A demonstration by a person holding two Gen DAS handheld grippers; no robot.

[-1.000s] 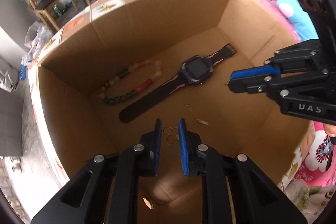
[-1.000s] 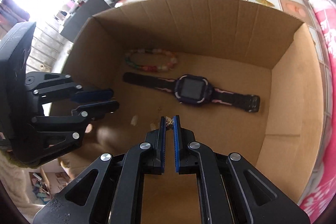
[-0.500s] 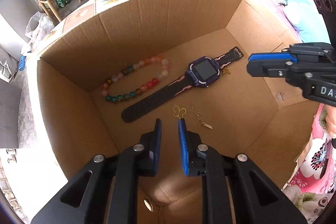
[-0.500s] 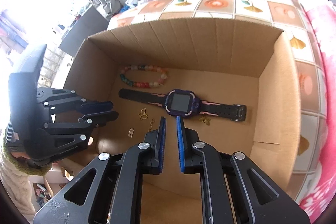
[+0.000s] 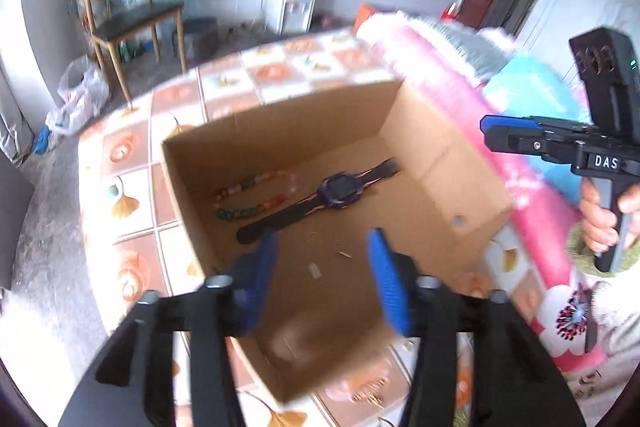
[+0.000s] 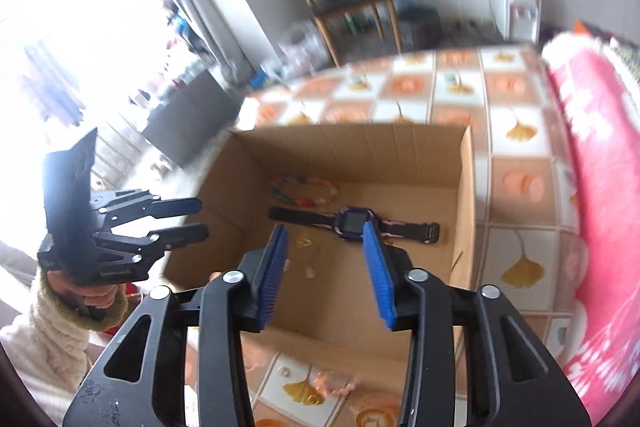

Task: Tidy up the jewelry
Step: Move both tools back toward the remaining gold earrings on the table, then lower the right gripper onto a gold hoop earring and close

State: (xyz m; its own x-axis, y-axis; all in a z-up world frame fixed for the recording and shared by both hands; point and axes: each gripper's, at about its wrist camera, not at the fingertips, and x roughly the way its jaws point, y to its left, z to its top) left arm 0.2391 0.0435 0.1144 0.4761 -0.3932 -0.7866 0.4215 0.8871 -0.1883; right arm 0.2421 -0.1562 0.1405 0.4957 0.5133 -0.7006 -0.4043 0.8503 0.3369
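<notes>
Right wrist view: right gripper (image 6: pixel 325 267) hangs above the cardboard box (image 6: pixel 466 195), jaws just parted, empty. Smartwatch (image 6: pixel 352 221) lies on the box floor at twelve o'clock, strap running nine to three. Left gripper (image 5: pixel 322 285), jaws likewise just parted and empty, stands about equally near. Bead bracelet (image 6: pixel 304 190) lies beyond the smartwatch.

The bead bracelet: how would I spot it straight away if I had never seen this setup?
Find the open cardboard box on the tiled tabletop and look at its floor, toward the far wall. The bead bracelet lies there, just behind the dark-strapped watch. It is the only loop of round, many-coloured beads; the watch is a straight dark strap, and the small gold pieces sit nearer.
</notes>
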